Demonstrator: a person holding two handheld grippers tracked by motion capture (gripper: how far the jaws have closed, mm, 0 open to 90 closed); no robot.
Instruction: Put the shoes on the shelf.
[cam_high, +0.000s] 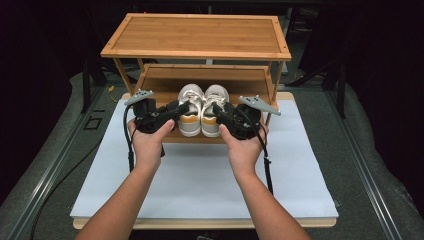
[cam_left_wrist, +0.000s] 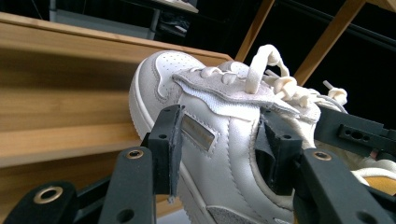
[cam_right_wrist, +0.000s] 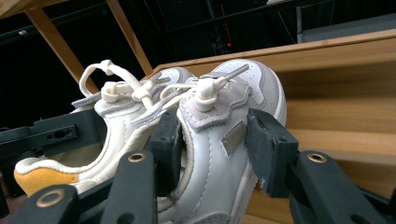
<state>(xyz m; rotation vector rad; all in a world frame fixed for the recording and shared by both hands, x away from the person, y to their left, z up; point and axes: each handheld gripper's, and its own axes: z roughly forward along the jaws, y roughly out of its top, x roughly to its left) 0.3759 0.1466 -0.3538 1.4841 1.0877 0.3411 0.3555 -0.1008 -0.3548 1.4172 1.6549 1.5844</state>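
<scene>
Sneakers, white, one pair: left sneaker (cam_left_wrist: 219, 140) clamped across its midfoot in the left gripper (cam_high: 176, 108), right sneaker (cam_right_wrist: 219, 140) likewise in the right gripper (cam_high: 221, 111). Held side by side at the bamboo rack's (cam_high: 200, 35) lower shelf (cam_high: 200, 75), apparently so both move together.

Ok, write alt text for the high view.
Two hand-held grippers, left gripper and right gripper, each clamp one shoe of a white pair at the lower shelf of a bamboo rack on a white mat.
</scene>
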